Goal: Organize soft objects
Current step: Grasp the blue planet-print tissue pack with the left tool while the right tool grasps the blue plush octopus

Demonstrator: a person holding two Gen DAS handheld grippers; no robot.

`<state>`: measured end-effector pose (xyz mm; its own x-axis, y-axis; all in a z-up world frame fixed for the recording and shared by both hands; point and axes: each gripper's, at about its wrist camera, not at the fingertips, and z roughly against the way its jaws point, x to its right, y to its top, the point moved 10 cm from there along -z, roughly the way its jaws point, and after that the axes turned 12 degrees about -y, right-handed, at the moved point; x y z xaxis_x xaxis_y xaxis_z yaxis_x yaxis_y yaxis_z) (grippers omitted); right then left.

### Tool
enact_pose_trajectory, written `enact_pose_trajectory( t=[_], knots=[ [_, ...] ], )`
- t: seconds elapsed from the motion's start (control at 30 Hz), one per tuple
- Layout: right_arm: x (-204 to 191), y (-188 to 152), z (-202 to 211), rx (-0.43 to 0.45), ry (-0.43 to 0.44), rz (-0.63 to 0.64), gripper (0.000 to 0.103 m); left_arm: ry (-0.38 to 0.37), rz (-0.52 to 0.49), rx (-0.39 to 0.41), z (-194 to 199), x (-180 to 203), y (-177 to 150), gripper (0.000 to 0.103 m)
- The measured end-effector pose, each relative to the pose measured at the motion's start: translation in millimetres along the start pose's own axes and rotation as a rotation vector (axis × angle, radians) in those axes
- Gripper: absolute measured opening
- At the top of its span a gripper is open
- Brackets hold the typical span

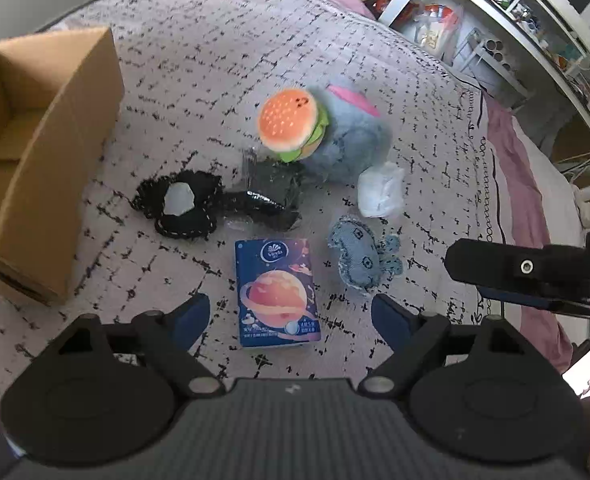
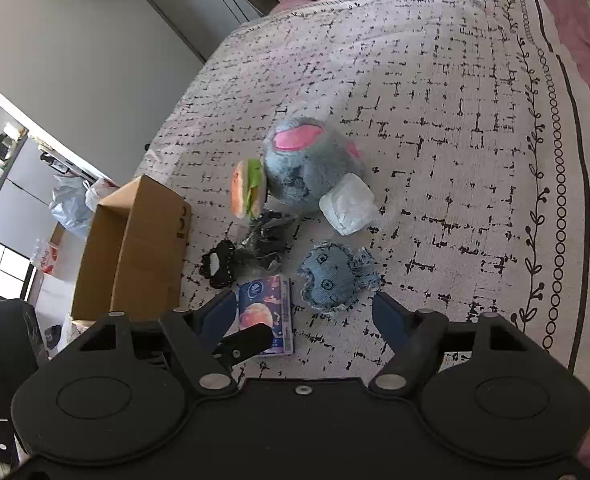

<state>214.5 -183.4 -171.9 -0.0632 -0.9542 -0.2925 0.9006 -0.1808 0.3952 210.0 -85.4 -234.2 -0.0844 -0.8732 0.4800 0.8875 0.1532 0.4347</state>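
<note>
One box (image 1: 51, 152), one burger (image 1: 291, 124), one tissue pack (image 1: 279, 292) on the bed (image 1: 215, 40); left tool (image 1: 291, 320) and right tool (image 2: 303, 320) wide, holding nothing

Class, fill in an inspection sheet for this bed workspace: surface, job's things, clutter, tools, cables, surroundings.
Surface: patterned bedspread, pink sheet at its edge.
Job's things: burger plush leaning on blue furry plush; denim toy; black knitted piece; tissue pack; white packet; open cardboard box.
Clutter: crumpled black plastic wrapper.
Tools: left tool open over tissue pack; right tool open near denim toy.
Cables: white cords beside bed.
Surroundings: crowded shelves, grey wall.
</note>
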Motion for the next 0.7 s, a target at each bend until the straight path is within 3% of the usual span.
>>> enact_pose_trajectory(
  t=[0.57,0.7],
  knots=[
    [-5,0,-66,-0.124,-0.083,0.018,0.056,-0.026,0.088,-0.057,-36,-26,1,0.074],
    [-9,0,-77,-0.130,-0.112,0.042,0.056,-0.021,0.099,-0.061,-36,-32,5,0.063]
  ],
)
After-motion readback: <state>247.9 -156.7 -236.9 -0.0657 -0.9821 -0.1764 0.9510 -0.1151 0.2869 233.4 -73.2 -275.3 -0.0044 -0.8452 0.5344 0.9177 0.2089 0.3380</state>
